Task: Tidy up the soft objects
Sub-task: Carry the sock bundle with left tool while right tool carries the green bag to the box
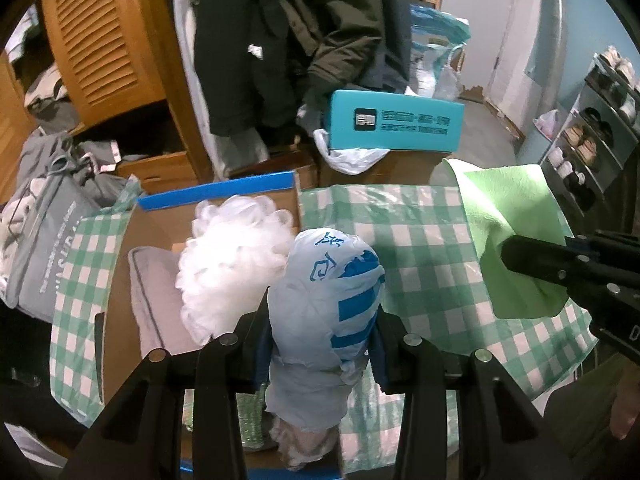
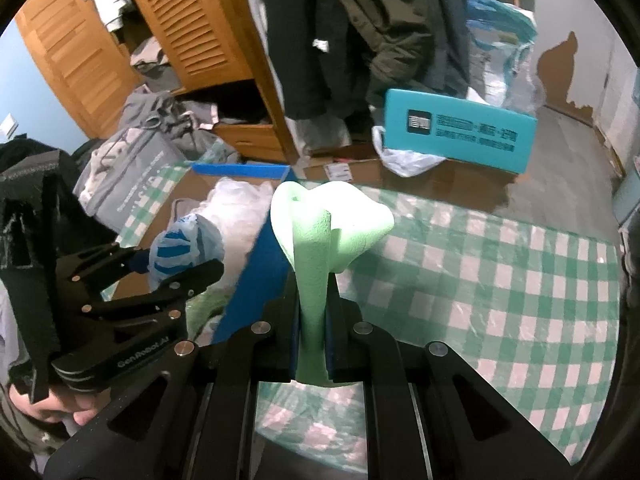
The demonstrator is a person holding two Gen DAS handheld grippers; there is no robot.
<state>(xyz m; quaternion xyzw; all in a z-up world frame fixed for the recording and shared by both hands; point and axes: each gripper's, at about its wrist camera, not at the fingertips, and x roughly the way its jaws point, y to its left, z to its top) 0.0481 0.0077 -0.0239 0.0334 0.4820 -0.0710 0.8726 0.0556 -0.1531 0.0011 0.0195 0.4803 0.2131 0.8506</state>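
Observation:
My left gripper (image 1: 320,344) is shut on a stuffed white plastic bag with blue print (image 1: 324,300), held above a cardboard box (image 1: 120,264); the same bag (image 2: 182,246) shows at the left of the right wrist view. My right gripper (image 2: 312,320) is shut on a light green cloth (image 2: 320,232), which stands up from its jaws over the green checked tablecloth (image 2: 500,280). In the left wrist view that cloth (image 1: 512,216) hangs at the right from the right gripper (image 1: 516,264). Inside the box lie a white fluffy bundle (image 1: 228,256) and a grey folded cloth (image 1: 152,292).
A teal box (image 1: 394,120) rests on cardboard cartons behind the table. Dark coats (image 1: 280,40) hang beside a wooden louvred wardrobe (image 1: 100,40). A grey bag with clothes (image 1: 48,232) stands at the left, a shoe rack (image 1: 592,136) at the right.

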